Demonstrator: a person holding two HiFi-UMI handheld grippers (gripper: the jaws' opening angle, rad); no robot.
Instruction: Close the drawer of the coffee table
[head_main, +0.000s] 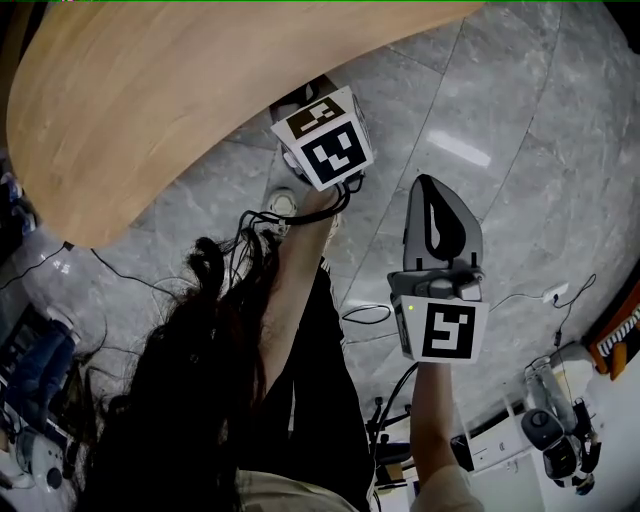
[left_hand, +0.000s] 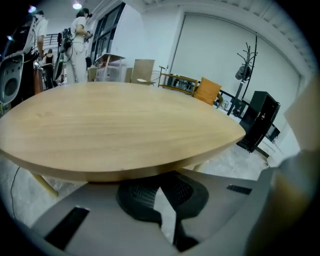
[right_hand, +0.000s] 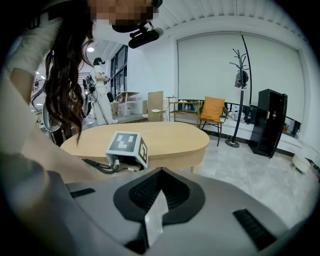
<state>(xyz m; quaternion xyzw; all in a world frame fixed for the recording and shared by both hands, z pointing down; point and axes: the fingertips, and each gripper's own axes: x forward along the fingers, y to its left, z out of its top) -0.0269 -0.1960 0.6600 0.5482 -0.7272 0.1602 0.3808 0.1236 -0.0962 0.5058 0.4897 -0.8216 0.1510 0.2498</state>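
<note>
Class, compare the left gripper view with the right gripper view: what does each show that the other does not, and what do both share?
Only the left gripper view: the coffee table from close by, its rim just above the left gripper, whose jaws are shut. Only the right gripper view: the left gripper's marker cube, the holder's long hair, and the right gripper, jaws also shut. Both: the table, an orange chair, a coat stand and a black cabinet.
</note>
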